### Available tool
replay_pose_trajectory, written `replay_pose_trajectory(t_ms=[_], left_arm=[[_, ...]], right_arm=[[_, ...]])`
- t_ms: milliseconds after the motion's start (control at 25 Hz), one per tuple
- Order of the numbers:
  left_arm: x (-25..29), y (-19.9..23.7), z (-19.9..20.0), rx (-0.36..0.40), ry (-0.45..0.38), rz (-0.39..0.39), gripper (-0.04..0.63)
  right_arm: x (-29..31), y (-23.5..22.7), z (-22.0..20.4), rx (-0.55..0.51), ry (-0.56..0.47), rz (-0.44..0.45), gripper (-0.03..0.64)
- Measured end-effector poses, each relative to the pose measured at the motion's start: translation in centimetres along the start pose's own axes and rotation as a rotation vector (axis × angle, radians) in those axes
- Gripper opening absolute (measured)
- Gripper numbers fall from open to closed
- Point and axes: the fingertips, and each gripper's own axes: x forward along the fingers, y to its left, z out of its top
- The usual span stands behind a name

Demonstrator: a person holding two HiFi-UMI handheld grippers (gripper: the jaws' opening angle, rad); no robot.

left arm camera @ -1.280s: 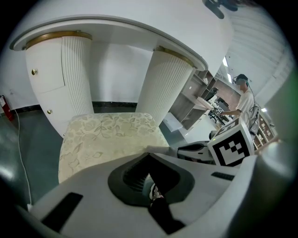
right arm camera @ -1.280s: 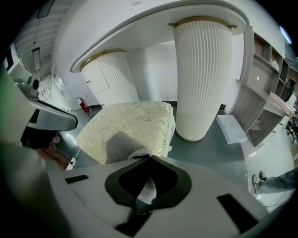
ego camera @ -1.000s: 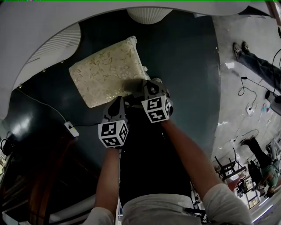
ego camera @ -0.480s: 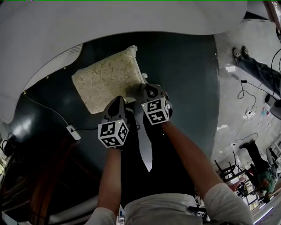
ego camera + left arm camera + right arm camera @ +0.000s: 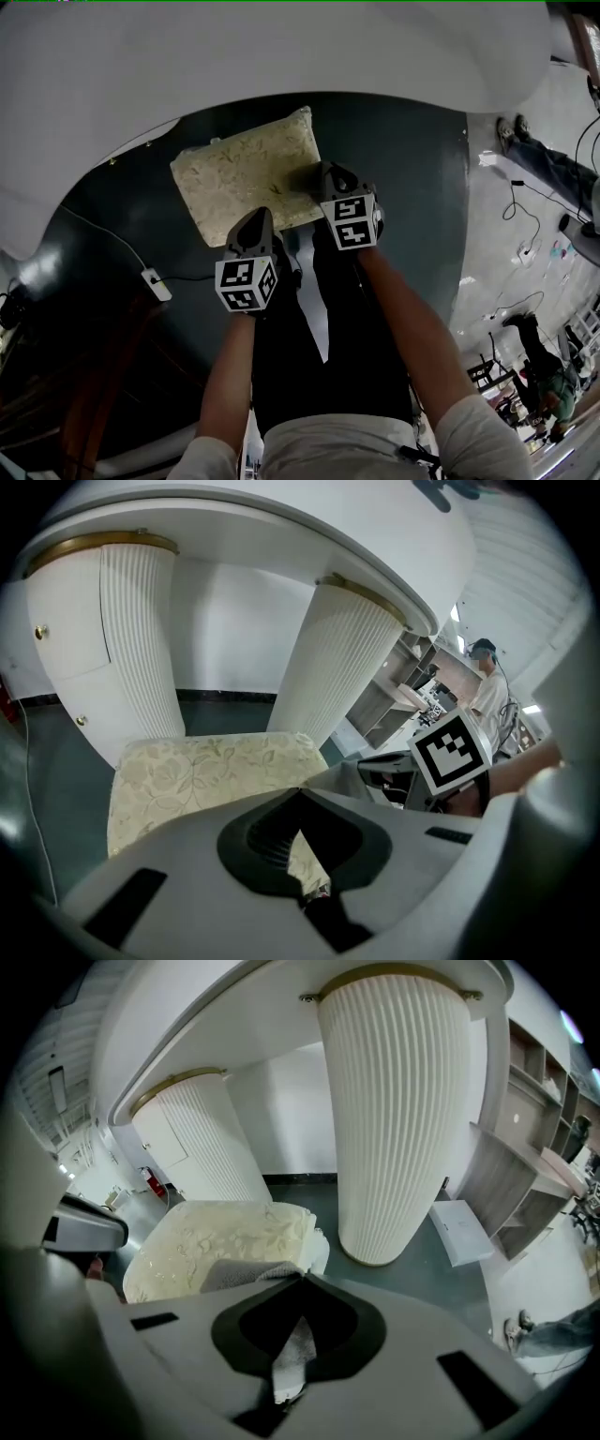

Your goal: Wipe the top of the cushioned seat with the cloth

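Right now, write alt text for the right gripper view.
The right gripper is shut on a grey cloth that lies on a cream seat. Behind stand two white fluted pillars under a white tabletop, on a dark floor.

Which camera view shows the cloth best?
The right gripper view: the grey cloth lies on the cushion and runs back into the shut right claw. The head view shows it only as a dark patch by that claw. The left gripper view shows at most a grey edge, hard to tell.
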Motion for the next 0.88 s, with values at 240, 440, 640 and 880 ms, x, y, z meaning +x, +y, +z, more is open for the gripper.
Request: replay_pose_trajectory(t_ms=[240, 440, 640, 880], left_arm=[[-0.4, 2.8, -0.1, -0.036, -0.002, 0.015, 0.014], [-1.3, 4.3, 0.0, -0.029, -0.006, 0.017, 0.014], [-2.9, 6.7, -0.7, -0.048, -0.012, 0.039, 0.014], [-4.7, 9.4, -1.8, -0.072, -0.011, 0.059, 0.014]], right_arm=[[0.2, 1.7, 0.7, 0.005, 0.000, -0.009, 0.014], [0.8, 3.4, 1.2, 0.005, -0.008, -0.007, 0.014], [1.4, 5.2, 1.6, 0.011, -0.010, -0.011, 0.014], [2.0, 8.4, 2.3, -0.004, -0.014, 0.019, 0.014]])
